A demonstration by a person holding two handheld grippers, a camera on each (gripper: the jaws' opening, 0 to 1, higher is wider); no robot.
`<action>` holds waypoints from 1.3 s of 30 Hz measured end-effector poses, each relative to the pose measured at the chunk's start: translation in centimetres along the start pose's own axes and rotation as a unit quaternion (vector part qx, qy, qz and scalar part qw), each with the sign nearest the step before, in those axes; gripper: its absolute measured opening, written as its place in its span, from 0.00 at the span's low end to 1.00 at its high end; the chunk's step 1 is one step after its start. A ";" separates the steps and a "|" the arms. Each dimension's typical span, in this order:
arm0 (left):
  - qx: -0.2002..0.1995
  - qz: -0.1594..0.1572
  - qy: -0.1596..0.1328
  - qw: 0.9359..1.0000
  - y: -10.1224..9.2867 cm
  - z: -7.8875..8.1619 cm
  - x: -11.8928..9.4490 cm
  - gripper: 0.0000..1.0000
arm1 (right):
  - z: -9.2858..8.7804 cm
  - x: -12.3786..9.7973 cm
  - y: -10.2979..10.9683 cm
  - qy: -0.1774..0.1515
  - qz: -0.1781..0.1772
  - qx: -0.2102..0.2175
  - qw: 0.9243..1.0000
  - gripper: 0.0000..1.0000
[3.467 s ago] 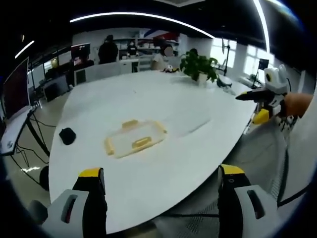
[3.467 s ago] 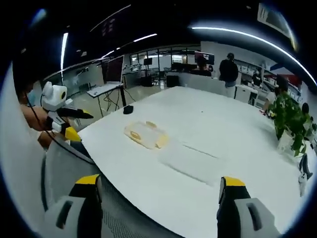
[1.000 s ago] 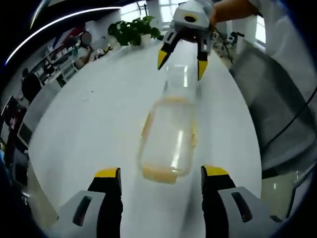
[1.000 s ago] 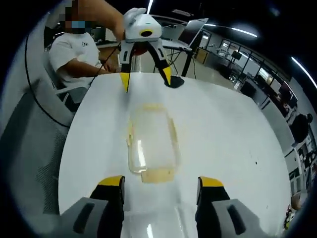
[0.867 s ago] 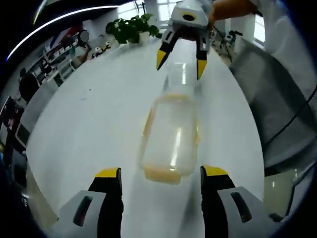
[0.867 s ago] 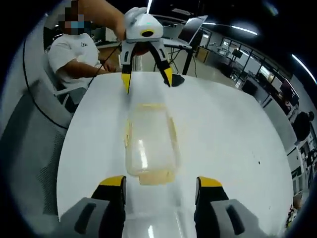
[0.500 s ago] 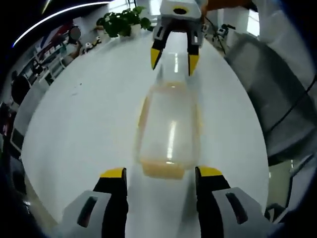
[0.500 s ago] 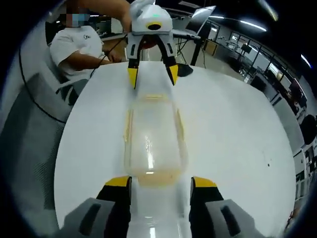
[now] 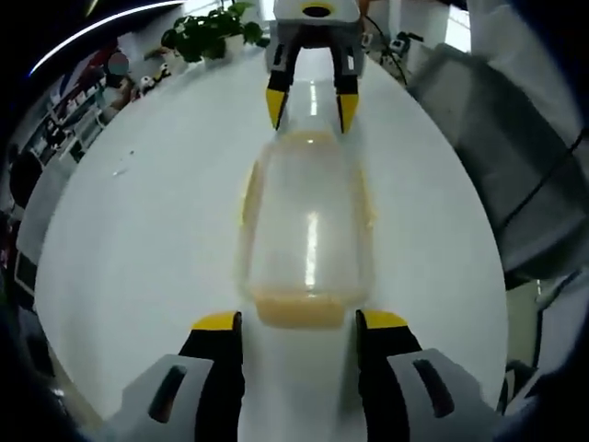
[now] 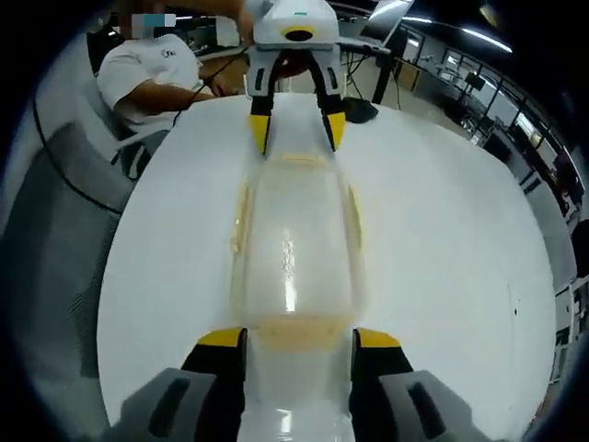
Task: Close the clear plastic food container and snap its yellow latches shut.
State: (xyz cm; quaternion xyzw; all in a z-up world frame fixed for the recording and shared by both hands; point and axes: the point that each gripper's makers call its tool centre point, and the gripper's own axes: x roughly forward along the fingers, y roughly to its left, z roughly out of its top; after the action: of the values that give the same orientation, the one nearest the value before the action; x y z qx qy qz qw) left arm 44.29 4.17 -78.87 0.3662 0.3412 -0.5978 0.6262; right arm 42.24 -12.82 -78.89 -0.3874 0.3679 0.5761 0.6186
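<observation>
Container [image 9: 308,235] lies lengthwise on the white desk [image 9: 138,221] in the left gripper view, clear and apparently empty, lid seemingly resting on top. Near yellow latch [image 9: 299,310] sits between the yellow tips of the left gripper [image 9: 299,322], whose jaws are spread, flanking the end; contact cannot be confirmed. Right gripper [image 9: 311,99] comes in from the far end, jaws likewise spread, tips just at the far latch [image 9: 308,138]. Potted plant [image 9: 204,32] stands well beyond on the desk. Right gripper view: same arrangement from the opposite end. Right gripper [image 10: 299,339] straddles its near latch [image 10: 296,331], jaws apart; left gripper [image 10: 296,118] is poised over the opposite latch [image 10: 299,158]. Side latches show as thin yellow strips along the long edges; whether any is snapped cannot be told. Judgement: thin plastic, light, smooth, likely to slide on the desk if pushed from one end only. Best to press on the end latches from both ends together, not the flexible clear walls.
</observation>
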 end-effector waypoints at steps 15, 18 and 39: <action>0.006 -0.014 0.006 1.000 -0.7 0.1 1.2 0.38 | -0.7 1.3 0.0 0.034 0.018 0.001 0.999 0.38; 0.010 -0.017 0.006 1.000 -0.7 0.1 1.2 0.38 | -0.7 1.3 -0.1 0.036 0.028 -0.001 0.999 0.38; 0.002 -0.012 0.011 1.000 -2.0 1.1 -1.0 0.37 | 0.3 -0.3 0.4 0.030 0.017 -0.027 0.999 0.37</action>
State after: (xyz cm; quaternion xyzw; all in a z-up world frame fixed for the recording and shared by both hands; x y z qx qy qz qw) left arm 42.25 3.73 -77.53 0.3702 0.3513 -0.6019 0.6142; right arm 41.78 -12.62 -78.49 -0.4143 0.3770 0.5846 0.5869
